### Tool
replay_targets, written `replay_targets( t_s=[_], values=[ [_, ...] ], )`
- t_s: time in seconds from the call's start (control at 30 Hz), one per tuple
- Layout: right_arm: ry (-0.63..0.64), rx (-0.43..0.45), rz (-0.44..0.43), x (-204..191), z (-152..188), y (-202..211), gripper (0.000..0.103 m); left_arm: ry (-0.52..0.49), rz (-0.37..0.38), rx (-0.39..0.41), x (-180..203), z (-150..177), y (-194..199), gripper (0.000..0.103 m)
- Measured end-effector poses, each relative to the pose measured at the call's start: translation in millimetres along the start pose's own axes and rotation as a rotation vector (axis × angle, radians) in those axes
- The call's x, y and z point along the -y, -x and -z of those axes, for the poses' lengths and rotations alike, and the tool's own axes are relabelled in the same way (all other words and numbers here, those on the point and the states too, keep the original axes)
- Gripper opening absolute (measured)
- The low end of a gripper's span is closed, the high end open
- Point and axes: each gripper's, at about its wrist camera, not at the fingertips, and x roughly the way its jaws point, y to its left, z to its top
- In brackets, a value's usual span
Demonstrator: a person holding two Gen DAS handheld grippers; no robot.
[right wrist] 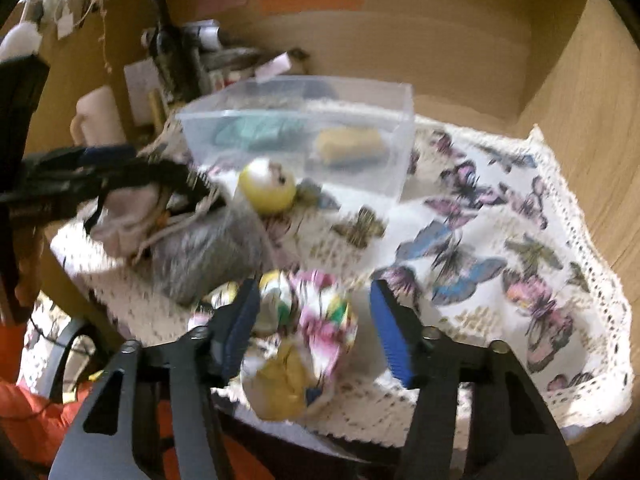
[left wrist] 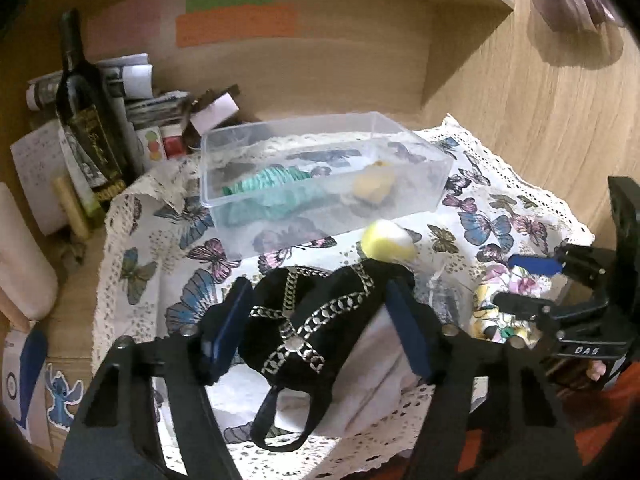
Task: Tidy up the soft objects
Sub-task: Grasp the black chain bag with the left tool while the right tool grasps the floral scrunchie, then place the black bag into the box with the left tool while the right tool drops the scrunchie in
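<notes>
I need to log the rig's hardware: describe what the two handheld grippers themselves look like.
Both are alike. The left gripper and right gripper have black angular frames with triangular cutouts, silver bolts at the joints, and flat blue ribbed pads on the fingers. White "DAS" lettering marks the right gripper's body. No cables are visible.

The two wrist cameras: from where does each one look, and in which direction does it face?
Left wrist: sits behind the left gripper, facing the clear box across the butterfly cloth; its fingers flank a black pouch; the right gripper shows at right.
Right wrist: sits behind the right gripper, facing the same box; its fingers flank a floral bundle; the left gripper shows at left.
Shared: box, cloth, yellow ball, bottle.
</notes>
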Motion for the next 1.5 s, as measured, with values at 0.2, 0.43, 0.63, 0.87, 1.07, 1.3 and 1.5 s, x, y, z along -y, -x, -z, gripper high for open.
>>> replay_targets(
  t_s=[0.2, 0.43, 0.63, 0.87, 1.07, 1.3, 1.5],
  values=[
    [-0.002, -0.014, -0.007, 4.3, 3.8, -6.0, 0.016, 0.014, 0.052, -0.044, -2.4, 2.0, -10.4, 0.04],
    [-0.042, 0.069, 0.034, 19.9, -13.8, 6.3, 0.012, 0.062, 0.079, -0.012, -12.9, -5.7, -0.2, 0.021],
    [-0.07, 0.157, 0.073, 31.3, -34.0, 18.0, 0.012, 0.053, 0.052, 0.046, -16.0, -16.5, 12.5, 0.02],
    [-0.096, 0.258, 0.1, 40.9, -61.1, 26.4, 0.012, 0.068, 0.031, 0.156, -26.9, -35.8, 33.4, 0.02],
    [-0.096, 0.305, 0.104, 45.4, -83.8, 25.1, 0.012, 0.069, 0.011, 0.235, -36.2, -57.2, 44.8, 0.02],
    [-0.08, 0.328, 0.102, 43.7, -108.2, 17.3, 0.012, 0.074, -0.028, 0.286, -46.2, -79.3, 39.2, 0.02],
    [-0.04, 0.314, 0.108, 39.1, -127.0, 1.6, 0.012, 0.039, -0.053, 0.266, -46.5, -92.9, 12.3, 0.02]
  ],
)
